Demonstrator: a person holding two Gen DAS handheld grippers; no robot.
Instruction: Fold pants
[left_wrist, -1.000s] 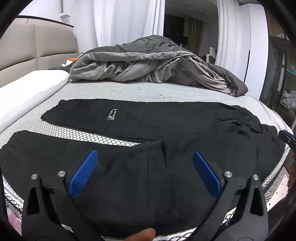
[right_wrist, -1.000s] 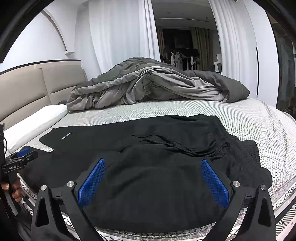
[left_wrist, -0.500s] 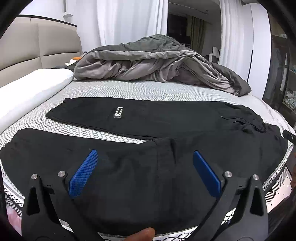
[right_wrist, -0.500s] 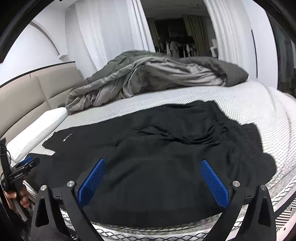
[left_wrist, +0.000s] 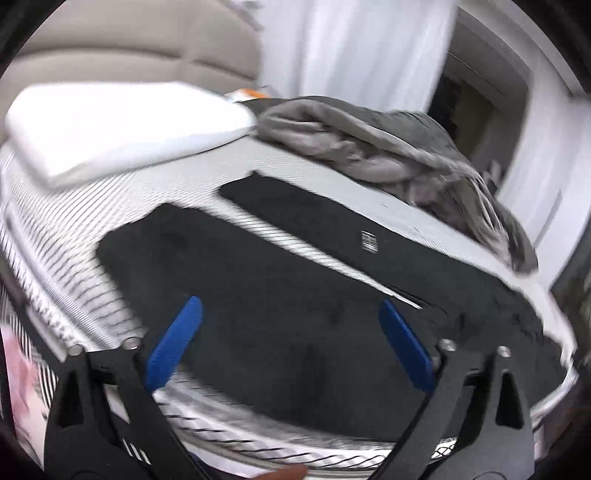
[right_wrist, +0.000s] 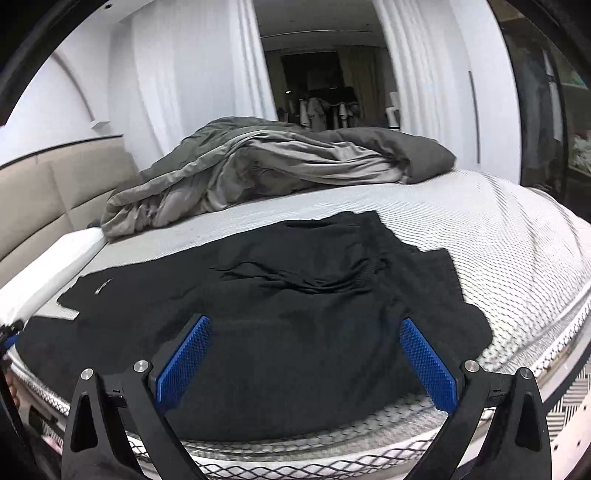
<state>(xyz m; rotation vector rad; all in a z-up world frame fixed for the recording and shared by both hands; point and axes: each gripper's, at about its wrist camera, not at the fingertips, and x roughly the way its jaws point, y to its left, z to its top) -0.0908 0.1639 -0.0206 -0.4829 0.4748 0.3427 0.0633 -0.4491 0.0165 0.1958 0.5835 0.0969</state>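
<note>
View tilted and motion-blurred. Left gripper spread wide, blue pads empty, hovering over black pants laid flat on patterned mattress. White pillow far left; grey duvet bunched beyond.

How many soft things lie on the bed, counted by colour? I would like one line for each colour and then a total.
Black: 1, the black fabric pants spread flat.
Grey: 1, the crumpled grey duvet behind them.
White: 1, the long white pillow at the beige headboard.
Total: 3.
</note>
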